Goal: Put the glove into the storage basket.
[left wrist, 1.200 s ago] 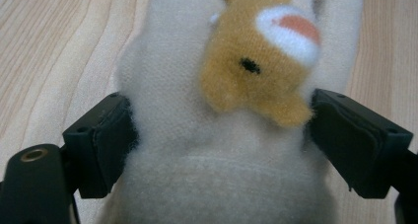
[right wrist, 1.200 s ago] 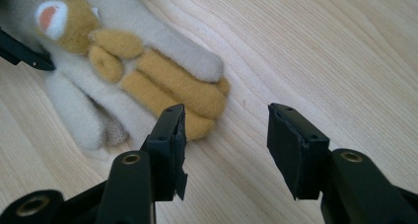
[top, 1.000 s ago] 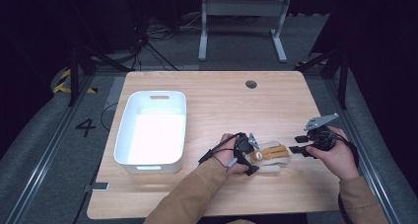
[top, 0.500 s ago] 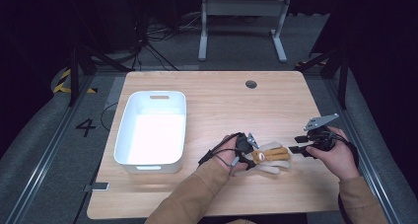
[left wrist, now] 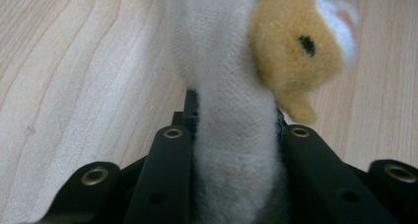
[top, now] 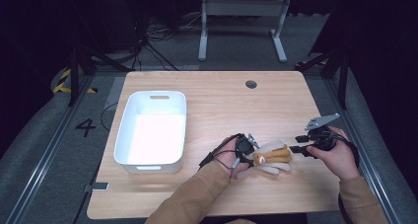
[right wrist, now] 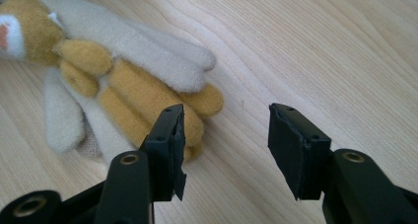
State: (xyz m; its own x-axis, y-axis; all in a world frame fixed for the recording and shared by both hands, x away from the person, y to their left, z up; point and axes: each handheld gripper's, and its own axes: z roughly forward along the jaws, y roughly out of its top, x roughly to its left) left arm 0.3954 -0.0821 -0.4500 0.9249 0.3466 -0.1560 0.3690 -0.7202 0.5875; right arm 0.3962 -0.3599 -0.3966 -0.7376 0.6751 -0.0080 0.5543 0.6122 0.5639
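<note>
the plush toy [top: 272, 157], tan and cream with a small animal face, lies on the bench [top: 222, 100] near the front edge, right of centre, between the two hands. a second ago it lay stretched out flat toward the right; now it is bunched and drawn a little toward the left hand, its limbs folded together.

the left tool [top: 245, 147] is clamped on a cream limb of the toy, the fabric squeezed tight between its jaws in the left gripper view [left wrist: 236, 150]. the right tool [top: 301, 144] sits just beside the toy's tan legs with its jaws set wide and nothing between them [right wrist: 224, 145].

so the toy has just been taken up by the left side alone, and it looks ready to be carried. the white bin [top: 129, 135] stands well apart to the left, a likely place for it.
</note>
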